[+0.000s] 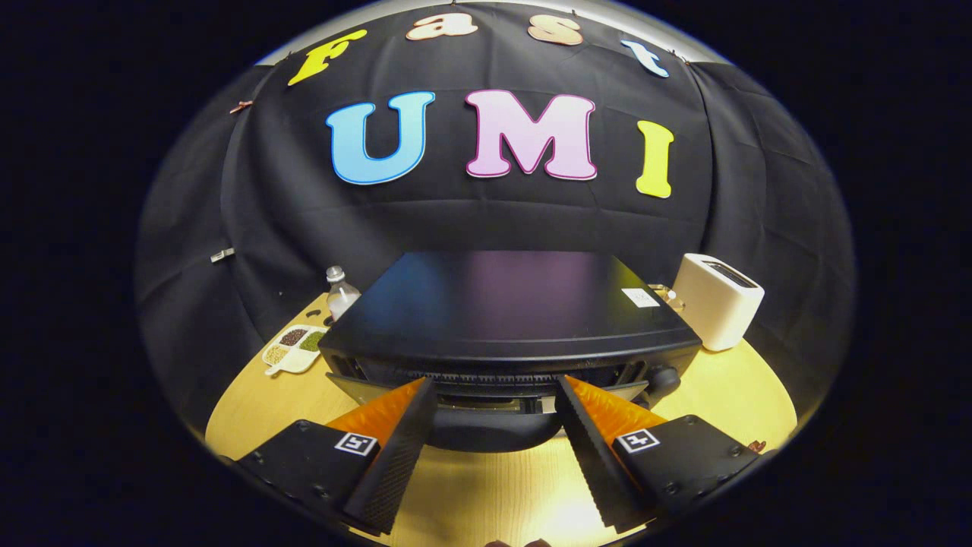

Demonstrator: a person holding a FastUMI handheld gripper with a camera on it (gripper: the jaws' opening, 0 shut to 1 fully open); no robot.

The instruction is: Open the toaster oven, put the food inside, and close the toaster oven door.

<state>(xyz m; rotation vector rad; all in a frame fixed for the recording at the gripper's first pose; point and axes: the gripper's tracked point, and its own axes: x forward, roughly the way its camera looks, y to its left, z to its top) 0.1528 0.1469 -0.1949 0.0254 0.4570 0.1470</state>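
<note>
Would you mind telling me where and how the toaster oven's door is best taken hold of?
Probably at the top edge of the toaster oven's door, coming from the front and slightly above. The door already tilts ajar, leaving a gap beneath the black toaster oven. The open tongs straddle that edge, fingers apart.

The gripper (pixel 495 389) sits low and level, pointing toward the far side of the scene. Its two fingers (pixel 395 448) are spread wide apart, one on the left and one on the right, angled slightly inward toward their tips. Nothing is pressed between them.
</note>
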